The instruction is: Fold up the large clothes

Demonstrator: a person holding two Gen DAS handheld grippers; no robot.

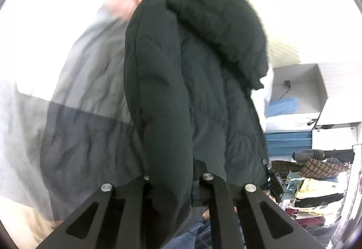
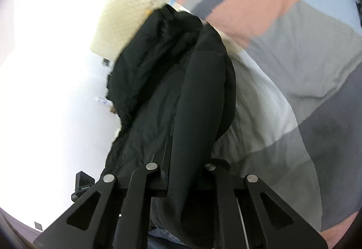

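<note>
Black jacket [image 1: 192,81] blurred, left gripper [image 1: 176,179] and right gripper [image 2: 181,167] clenched on it, fingertips hidden.

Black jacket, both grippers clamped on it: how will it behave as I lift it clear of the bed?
The black jacket will probably hang limp: it already drapes in soft folds from the left gripper and the right gripper. Its padded look suggests bulk, likely modest weight. Loose parts may swing and drag across the patchwork bedspread.

Colour-block bedspread [image 2: 294,50] underneath; stacked folded clothes [image 1: 316,190] on shelf; blue fabric [image 1: 284,107] in white box [image 1: 316,81].
</note>
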